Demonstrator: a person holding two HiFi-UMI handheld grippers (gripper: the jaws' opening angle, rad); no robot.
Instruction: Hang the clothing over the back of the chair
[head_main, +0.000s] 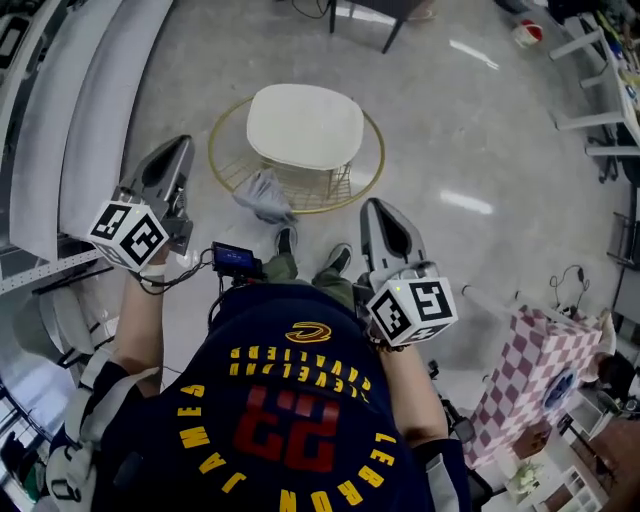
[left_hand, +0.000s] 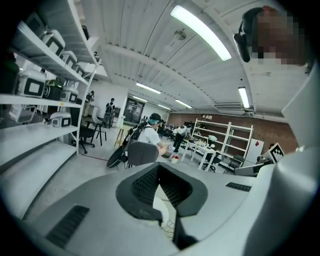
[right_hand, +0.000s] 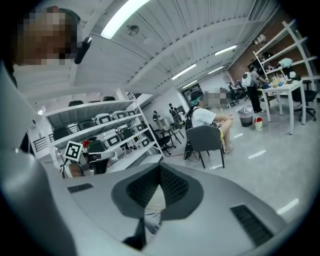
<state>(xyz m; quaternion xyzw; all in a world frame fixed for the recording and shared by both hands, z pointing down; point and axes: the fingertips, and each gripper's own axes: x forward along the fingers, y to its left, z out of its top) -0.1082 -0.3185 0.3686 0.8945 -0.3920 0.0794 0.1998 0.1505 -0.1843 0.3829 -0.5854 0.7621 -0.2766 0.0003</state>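
Well, looking down from the head view, the grey garment (head_main: 263, 196) is on the chair (head_main: 372, 150). It is draped over the gold wire rim on the side nearest the person, and a bunched fold spills outward just ahead of the shoes (head_main: 285, 240). The white cushion (head_main: 305, 128) sits bare beside it.

The left gripper (head_main: 178, 150) is held up and out to the left of the chair, well apart from the cloth, with its tips aimed forward past the rim. Its own view settles the grip: both jaws are pressed together at the tips with nothing caught between them (only a sliver of white cushion and wire peeps through the gap behind the pads).

Over on the other side, the right gripper (head_main: 378, 212) hangs to the right of the garment and a touch nearer the person. It is clear of both the cloth and the rim. Its view shows the same thing, jaws closed tip to tip and empty.

So the garment lies between the two grippers and down below them, with neither one touching it. The marker cubes (head_main: 130, 235) flank the person's navy jersey (head_main: 290, 420) at the bottom of the head view.
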